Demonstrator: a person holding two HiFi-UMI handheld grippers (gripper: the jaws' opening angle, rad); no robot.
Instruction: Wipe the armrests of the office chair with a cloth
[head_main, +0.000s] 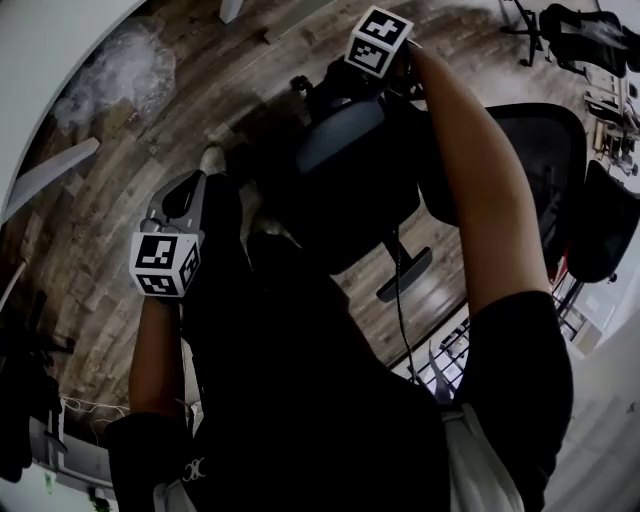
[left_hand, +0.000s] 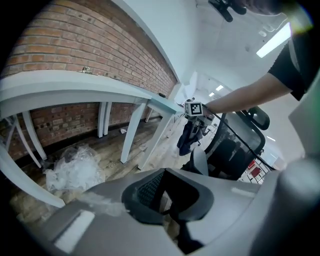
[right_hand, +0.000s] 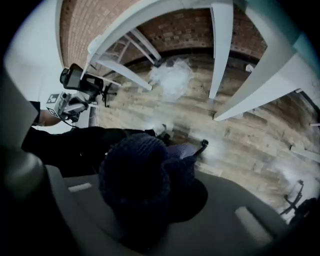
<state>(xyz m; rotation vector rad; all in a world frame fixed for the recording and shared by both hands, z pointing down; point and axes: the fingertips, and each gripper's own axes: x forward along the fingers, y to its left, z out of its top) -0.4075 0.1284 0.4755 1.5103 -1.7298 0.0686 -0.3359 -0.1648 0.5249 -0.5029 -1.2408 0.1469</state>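
Observation:
The black office chair (head_main: 540, 140) stands on the wood floor before me. My right gripper (head_main: 372, 70) is over its grey left-hand armrest (head_main: 338, 138). It is shut on a dark blue cloth (right_hand: 140, 170), and the bunched cloth hides the jaws. From the left gripper view the cloth (left_hand: 186, 137) hangs below the right gripper (left_hand: 194, 116), just above the armrest (left_hand: 200, 161). My left gripper (head_main: 185, 188) hangs low beside my leg, away from the chair. Its jaws (left_hand: 167, 205) stand shut with nothing in them. The other armrest (head_main: 405, 275) is nearer my body.
A heap of clear plastic wrap (head_main: 120, 70) lies on the floor at the far left. White table legs (left_hand: 131, 135) stand in front of a brick wall (left_hand: 75, 45). More dark chairs (head_main: 590, 35) stand at the far right. A cable (head_main: 400, 300) hangs by the chair.

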